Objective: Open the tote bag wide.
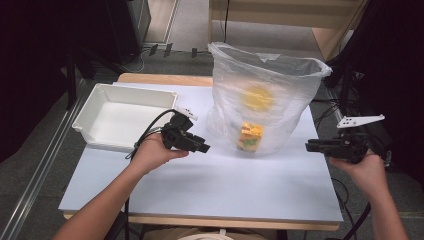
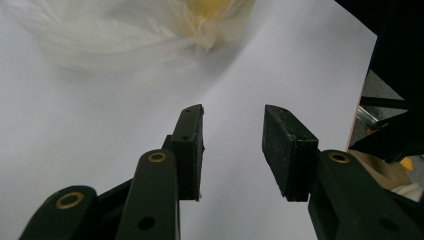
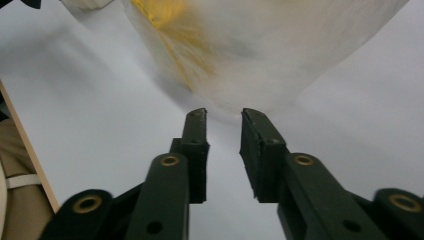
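A clear plastic bag (image 1: 287,95) stands upright and open-topped on the pale table (image 1: 225,185). Through its wall I see a round yellow item (image 1: 258,97) and, lower down, an orange-yellow box (image 1: 251,136). My left gripper (image 1: 205,148) hovers just left of the bag's base, pointing right; its jaws (image 2: 232,107) stand apart with nothing between them. My right gripper (image 1: 309,146) is held off the bag's right side, pointing left. Its jaws (image 3: 224,111) show a narrow gap, empty, aimed at the bag (image 3: 260,45).
A white rectangular bin (image 1: 122,112), empty, sits at the table's back left. Cables trail from both grippers. Dark equipment stands beyond the right table edge, and a wooden frame and floor cables lie behind the table.
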Available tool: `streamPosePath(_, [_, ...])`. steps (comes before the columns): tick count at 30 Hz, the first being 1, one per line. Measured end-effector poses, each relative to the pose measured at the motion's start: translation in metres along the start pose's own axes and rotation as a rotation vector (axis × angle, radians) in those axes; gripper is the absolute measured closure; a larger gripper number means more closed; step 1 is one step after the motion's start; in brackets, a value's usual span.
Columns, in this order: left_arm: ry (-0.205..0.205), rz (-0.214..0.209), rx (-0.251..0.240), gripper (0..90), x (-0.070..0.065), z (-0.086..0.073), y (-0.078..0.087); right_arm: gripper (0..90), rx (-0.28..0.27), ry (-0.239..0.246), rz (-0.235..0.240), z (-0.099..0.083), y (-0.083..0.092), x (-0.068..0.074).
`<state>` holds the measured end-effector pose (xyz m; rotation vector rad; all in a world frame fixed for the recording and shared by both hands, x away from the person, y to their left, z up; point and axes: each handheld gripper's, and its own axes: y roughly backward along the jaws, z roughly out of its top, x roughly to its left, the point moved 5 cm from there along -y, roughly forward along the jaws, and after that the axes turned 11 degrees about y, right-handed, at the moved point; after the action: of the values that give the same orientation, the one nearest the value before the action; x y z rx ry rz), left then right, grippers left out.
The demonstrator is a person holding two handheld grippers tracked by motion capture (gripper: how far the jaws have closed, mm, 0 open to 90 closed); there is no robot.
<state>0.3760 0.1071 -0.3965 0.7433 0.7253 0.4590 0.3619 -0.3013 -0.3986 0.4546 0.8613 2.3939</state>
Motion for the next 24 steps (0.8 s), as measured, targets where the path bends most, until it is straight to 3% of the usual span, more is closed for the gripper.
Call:
streamPosePath(4, [-0.008,0.001,-0.001,61.5,-0.002,0.008,0.003,83.8,0.015,0.026,0.017,0.013,0.011,-0.010])
streamPosePath(9, [-0.040,-0.007,-0.001,63.8,-0.007,0.026,0.011,89.7,0.011,0.025,0.026,0.028,0.022,-0.022])
streamPosePath(13, [-0.028,-0.045,-0.015,65.5,-0.008,0.040,0.018,90.0,0.007,0.030,0.020,0.038,0.029,-0.028])
streamPosePath(16, [-0.023,-0.031,-0.010,67.6,-0.004,0.052,0.023,90.0,0.005,0.035,0.021,0.048,0.033,-0.033])
streamPosePath(18, [-0.004,-0.052,-0.007,70.7,-0.004,0.060,0.026,90.0,0.010,0.037,0.011,0.054,0.037,-0.036])
streamPosePath(24, [-0.025,-0.023,0.018,72.5,-0.005,0.085,0.033,90.0,0.009,0.048,-0.003,0.072,0.044,-0.040])
